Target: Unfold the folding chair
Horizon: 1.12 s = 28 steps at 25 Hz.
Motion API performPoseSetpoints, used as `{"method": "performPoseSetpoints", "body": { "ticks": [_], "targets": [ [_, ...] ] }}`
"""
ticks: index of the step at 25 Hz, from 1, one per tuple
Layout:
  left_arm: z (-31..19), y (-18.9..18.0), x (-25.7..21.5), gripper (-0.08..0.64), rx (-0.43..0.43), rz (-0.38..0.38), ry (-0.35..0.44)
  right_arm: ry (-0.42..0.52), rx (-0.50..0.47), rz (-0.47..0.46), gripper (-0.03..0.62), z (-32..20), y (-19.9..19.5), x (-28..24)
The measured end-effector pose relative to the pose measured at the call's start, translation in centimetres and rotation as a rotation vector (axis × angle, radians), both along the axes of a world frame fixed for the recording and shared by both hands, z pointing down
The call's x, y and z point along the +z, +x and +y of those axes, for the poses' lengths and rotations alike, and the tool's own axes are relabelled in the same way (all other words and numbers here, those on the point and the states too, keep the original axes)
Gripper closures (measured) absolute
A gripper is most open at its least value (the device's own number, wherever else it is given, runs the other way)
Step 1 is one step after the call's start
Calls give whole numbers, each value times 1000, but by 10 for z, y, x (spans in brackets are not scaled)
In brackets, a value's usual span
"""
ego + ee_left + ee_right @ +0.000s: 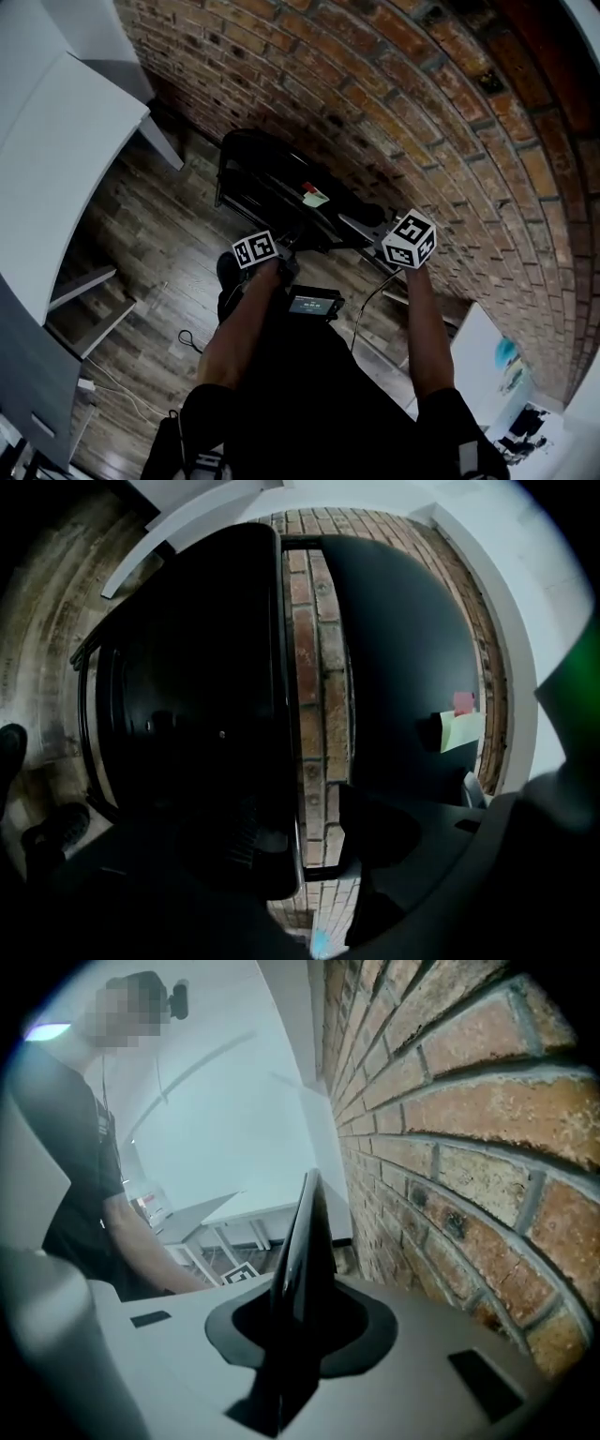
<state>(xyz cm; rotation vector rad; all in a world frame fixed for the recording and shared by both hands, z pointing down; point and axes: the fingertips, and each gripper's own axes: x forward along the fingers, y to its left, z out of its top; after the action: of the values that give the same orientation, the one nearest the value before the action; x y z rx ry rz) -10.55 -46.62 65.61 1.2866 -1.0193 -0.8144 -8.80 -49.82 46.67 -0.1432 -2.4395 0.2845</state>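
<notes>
The black metal folding chair [272, 183] stands at twelve o'clock against the red brick wall [394, 103]. The right gripper [298, 1321] is clamped on one of its thin panel edges. The left gripper [314, 846] gapes wide and holds nothing. It should probably grip the other panel firmly, then draw it toward six o'clock.

Brick wall [403, 103] close behind chair [267, 178]

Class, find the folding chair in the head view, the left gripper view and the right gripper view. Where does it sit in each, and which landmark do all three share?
Head view: folding chair at centre, beside the wall.
Left gripper view: it fills the middle as two dark panels.
Right gripper view: a thin black edge at lower centre.
Shared landmark: brick wall.
</notes>
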Motion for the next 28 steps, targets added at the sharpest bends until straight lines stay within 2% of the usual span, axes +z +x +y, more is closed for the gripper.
{"method": "performPoseSetpoints", "body": {
  "ticks": [3, 5, 8, 11, 12, 23, 25, 28],
  "targets": [
    [0, 4, 5, 316, 10, 2, -18, 10, 2, 0, 509, 9, -2, -1],
    [6, 2, 10, 423, -7, 35, -28, 17, 4, -2, 509, 14, -3, -1],
    [16, 3, 10, 449, -56, 128, -6, 14, 5, 4, 509, 23, -1, -2],
    [22, 4, 4, 473, -71, 149, 16, 18, 9, 4, 509, 31, 1, -3],
    [24, 5, 2, 508, -63, 140, 26, 18, 9, 5, 509, 34, 1, -3],
    [47, 7, -4, 511, 130, 63, 62, 30, 20, 13, 508, 68, -4, -6],
    [52, 7, -6, 510, 169, 44, 70, 13, 69, 12, 508, 70, -3, -6],
    [58, 6, -7, 509, 208, 29, 78, -46, 194, 7, 508, 67, 4, -2]
  ]
}}
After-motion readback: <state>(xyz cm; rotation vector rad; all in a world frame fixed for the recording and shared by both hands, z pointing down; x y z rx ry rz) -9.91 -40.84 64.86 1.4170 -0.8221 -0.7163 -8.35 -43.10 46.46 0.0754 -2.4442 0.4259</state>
